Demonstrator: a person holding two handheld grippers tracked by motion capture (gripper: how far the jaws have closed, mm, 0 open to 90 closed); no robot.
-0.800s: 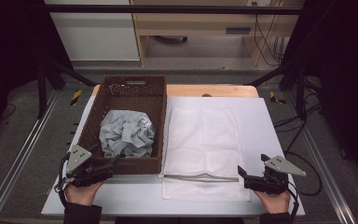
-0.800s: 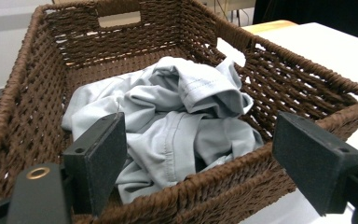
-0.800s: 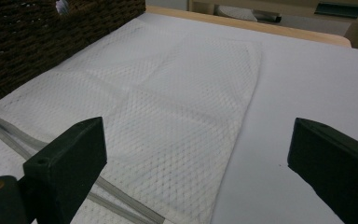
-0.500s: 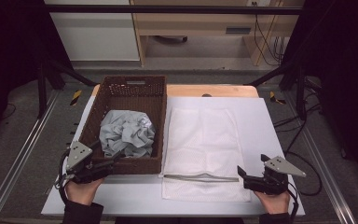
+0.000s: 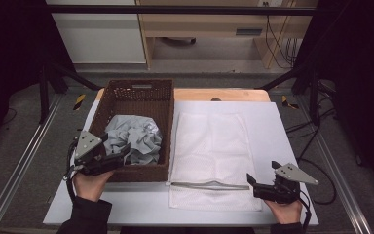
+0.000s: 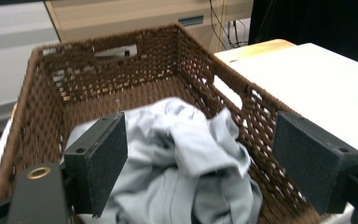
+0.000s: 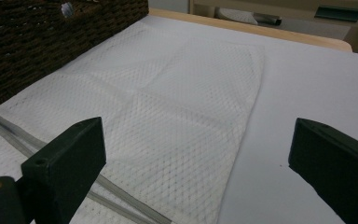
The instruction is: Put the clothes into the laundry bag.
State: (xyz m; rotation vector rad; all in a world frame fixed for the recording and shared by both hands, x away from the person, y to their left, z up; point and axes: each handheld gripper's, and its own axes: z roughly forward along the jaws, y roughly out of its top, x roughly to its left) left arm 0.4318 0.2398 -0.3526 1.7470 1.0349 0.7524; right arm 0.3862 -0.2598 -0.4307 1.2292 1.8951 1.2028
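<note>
- Step in hand – approach: left gripper (image 5: 119, 155) over near rim of wicker basket (image 5: 126, 92), fingers (image 6: 103, 161) spread wide, nothing clamped, crumpled grey garment (image 6: 186, 163) between and below them.
- Garment in basket's near half, at 9 o'clock of white mesh laundry bag (image 5: 212, 151) lying flat on desk (image 5: 277, 122).
- Right gripper (image 5: 252, 184) at bag's 4 o'clock corner by zipper (image 5: 209, 185), fingers (image 7: 65, 161) apart, empty.
- Next, probably – lower left gripper into cloth, pinch a thick fold, lift clear of rim; right to catch zipper edge, open bag mouth.
</note>
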